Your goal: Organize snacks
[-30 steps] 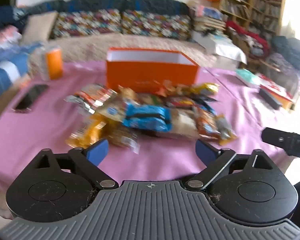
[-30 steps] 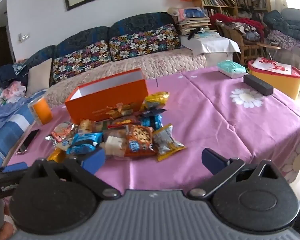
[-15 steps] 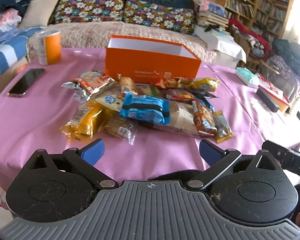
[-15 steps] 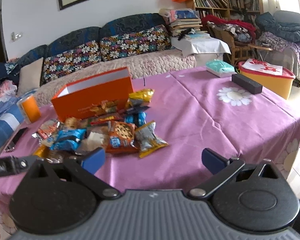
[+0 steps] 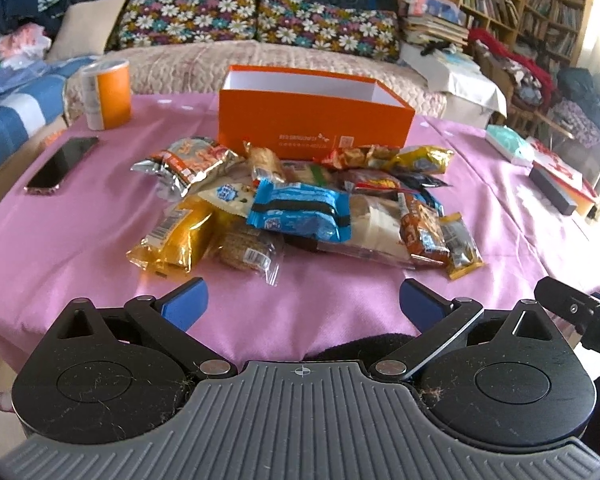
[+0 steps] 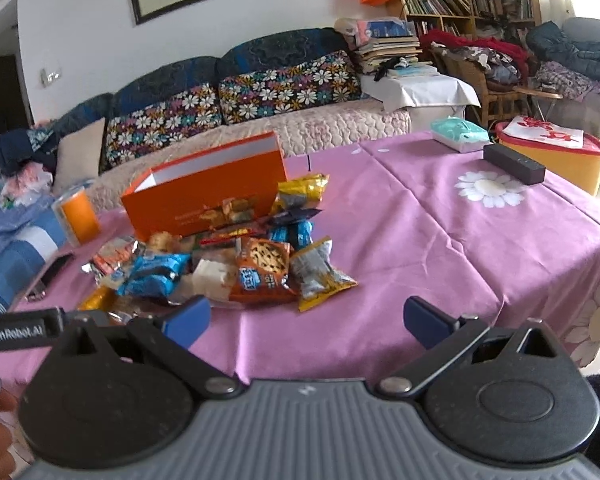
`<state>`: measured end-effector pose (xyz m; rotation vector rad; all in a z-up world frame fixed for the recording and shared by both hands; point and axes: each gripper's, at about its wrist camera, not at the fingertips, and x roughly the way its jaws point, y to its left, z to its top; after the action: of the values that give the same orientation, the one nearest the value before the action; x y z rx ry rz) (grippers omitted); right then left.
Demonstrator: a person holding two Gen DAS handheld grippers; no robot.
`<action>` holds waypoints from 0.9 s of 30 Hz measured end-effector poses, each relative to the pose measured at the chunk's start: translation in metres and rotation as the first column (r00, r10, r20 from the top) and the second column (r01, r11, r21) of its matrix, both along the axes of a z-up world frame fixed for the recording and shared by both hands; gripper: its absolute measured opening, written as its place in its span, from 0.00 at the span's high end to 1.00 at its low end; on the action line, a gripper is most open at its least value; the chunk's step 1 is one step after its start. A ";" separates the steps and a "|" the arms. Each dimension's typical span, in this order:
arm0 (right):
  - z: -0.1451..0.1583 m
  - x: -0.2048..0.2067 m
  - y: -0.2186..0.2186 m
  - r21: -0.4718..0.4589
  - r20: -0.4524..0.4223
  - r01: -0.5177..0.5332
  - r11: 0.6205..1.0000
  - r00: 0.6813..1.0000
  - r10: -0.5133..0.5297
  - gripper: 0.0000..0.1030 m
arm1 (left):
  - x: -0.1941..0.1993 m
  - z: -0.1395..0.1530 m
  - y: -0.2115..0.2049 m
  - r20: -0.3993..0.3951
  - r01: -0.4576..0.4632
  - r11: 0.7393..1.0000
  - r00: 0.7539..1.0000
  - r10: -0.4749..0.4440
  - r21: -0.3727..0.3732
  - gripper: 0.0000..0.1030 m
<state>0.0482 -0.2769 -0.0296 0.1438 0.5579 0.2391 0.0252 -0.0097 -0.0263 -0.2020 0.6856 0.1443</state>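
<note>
A heap of wrapped snacks lies on the pink tablecloth (image 5: 60, 240), among them a blue packet (image 5: 300, 216), a yellow packet (image 5: 176, 236) and a silver-red bag (image 5: 188, 158). The heap also shows in the right wrist view, with an orange cookie packet (image 6: 262, 272) at its near side. An open orange box (image 5: 312, 120) stands behind the heap; it also shows in the right wrist view (image 6: 208, 196). My left gripper (image 5: 302, 306) is open and empty, near the table's front edge. My right gripper (image 6: 306, 322) is open and empty, to the right of the heap.
An orange can (image 5: 108, 94) and a black phone (image 5: 62, 164) are at the table's left. A black bar-shaped speaker (image 6: 514, 162) and a teal tissue pack (image 6: 458, 134) are at the right. A yellow tub (image 6: 552, 156) stands beyond the table's right edge. A sofa (image 5: 240, 52) runs behind the table.
Both grippers have shifted slightly near the table's front edge, and the left view has steadied. Both stay open and empty. The snacks and box have not moved.
</note>
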 end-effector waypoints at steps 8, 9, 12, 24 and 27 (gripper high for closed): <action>-0.002 0.005 0.000 0.040 -0.030 0.000 0.999 1.000 0.001 0.00 | 0.002 -0.002 -0.003 -0.003 0.014 1.000 1.000 -0.014 0.024 0.33; -0.003 0.006 0.001 0.036 -0.033 -0.001 0.999 0.999 0.003 0.00 | 0.002 -0.002 -0.003 -0.005 0.014 1.000 1.000 -0.014 0.027 0.32; -0.007 0.008 0.004 0.027 -0.043 -0.004 1.000 0.999 0.005 0.00 | 0.004 -0.004 -0.002 -0.012 0.013 0.999 1.000 -0.013 0.030 0.32; -0.009 0.012 0.002 0.033 -0.063 -0.003 0.999 0.998 0.005 0.00 | 0.008 -0.006 -0.009 -0.031 0.040 0.998 0.999 -0.038 0.043 0.32; -0.009 0.012 0.002 0.034 -0.064 -0.002 0.999 0.998 0.004 0.00 | 0.008 -0.006 -0.010 -0.034 0.045 0.998 0.998 -0.044 0.042 0.32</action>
<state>0.0600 -0.2744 -0.0385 0.1842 0.6181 0.2475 0.0336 -0.0197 -0.0322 -0.1433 0.7187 0.1198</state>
